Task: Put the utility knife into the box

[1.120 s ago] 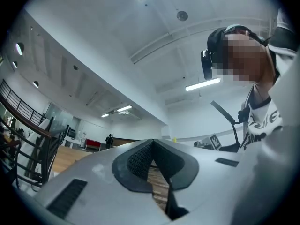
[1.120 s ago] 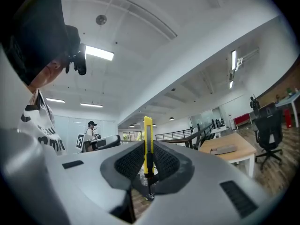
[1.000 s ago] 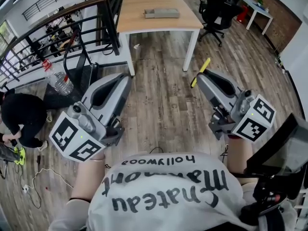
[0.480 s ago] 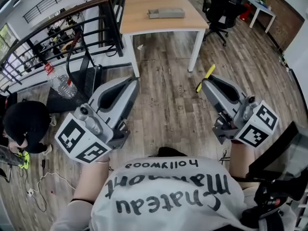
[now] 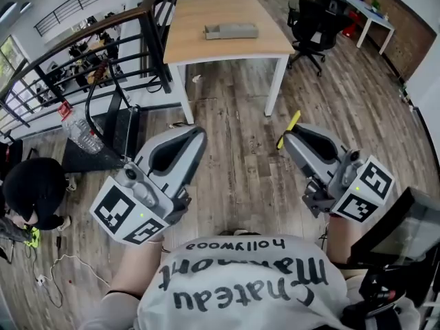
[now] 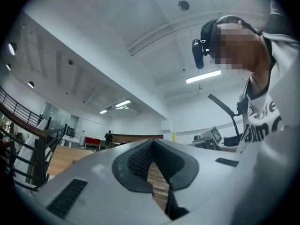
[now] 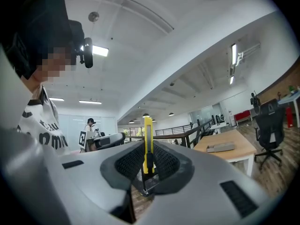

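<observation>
Since a second ago the table (image 5: 206, 47) has slid lower in the head view and looks slightly closer, so the person is probably walking towards it, and both claws have drifted a little with the stride. The right gripper (image 5: 289, 137) is clenched on the utility knife (image 5: 289, 124), whose yellow body stands upright between the pads and sticks out past the tips. Pinching it at mid-body likely keeps it steady during the walk. The left gripper (image 5: 198, 137) is closed on nothing and rides at waist height beside the other, seemingly just kept out of the way. The box (image 5: 231, 31) waits on the tabletop, well apart from the knife, so the carry is not yet finished.
</observation>
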The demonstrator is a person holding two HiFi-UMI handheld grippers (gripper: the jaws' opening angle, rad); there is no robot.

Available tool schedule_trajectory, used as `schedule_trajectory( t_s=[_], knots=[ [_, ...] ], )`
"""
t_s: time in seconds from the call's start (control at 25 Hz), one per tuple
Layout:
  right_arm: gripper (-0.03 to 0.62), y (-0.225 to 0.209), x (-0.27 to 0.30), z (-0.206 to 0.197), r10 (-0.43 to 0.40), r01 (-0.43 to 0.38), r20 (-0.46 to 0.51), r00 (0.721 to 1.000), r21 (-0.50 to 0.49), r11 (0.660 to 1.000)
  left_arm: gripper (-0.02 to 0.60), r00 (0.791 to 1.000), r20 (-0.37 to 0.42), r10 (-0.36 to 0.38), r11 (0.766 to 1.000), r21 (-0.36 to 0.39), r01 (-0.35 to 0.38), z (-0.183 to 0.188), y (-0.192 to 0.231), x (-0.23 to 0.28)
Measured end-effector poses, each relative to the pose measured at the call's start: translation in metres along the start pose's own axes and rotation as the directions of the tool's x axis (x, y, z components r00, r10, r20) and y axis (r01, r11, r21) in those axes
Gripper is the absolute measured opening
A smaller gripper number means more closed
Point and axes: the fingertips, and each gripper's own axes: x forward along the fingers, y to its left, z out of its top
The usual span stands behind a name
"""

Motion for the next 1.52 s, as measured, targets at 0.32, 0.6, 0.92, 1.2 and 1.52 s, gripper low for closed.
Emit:
schedule_trajectory(
  t_s=[0.32, 0.6, 0.92, 1.2, 1.52],
  knots=[
    [0.055, -0.054, 0.002, 0.005, 0.078, -0.077, -0.020, 0.997, 0.046, 0.996, 0.006, 0.993, 0.079, 0.084, 0.995, 0.043, -0.087, 0.004, 0.014, 0.040],
    [0.057, -0.071, 0.033, 0.001, 0.115, -0.113, -0.032, 0.993, 0.036, 0.993, 0.005, 0.990, 0.059, 0.131, 0.990, 0.042, -0.133, -0.002, 0.046, 0.043],
    [0.055, -0.084, 0.078, 0.013, 0.107, -0.107, 0.019, 0.994, 0.019, 0.994, 0.005, 0.997, -0.009, 0.078, 0.994, 0.084, -0.077, -0.003, 0.082, 0.044],
    [0.056, -0.096, 0.112, 0.004, 0.083, -0.084, 0.028, 0.996, 0.019, 0.996, 0.006, 0.998, -0.032, 0.053, 0.998, 0.033, -0.052, -0.010, 0.129, 0.048],
    [0.056, -0.131, 0.120, 0.002, 0.068, -0.067, -0.015, 0.998, 0.021, 0.997, 0.006, 0.998, -0.028, 0.056, 0.998, 0.001, -0.056, -0.023, 0.152, 0.076]
  ],
)
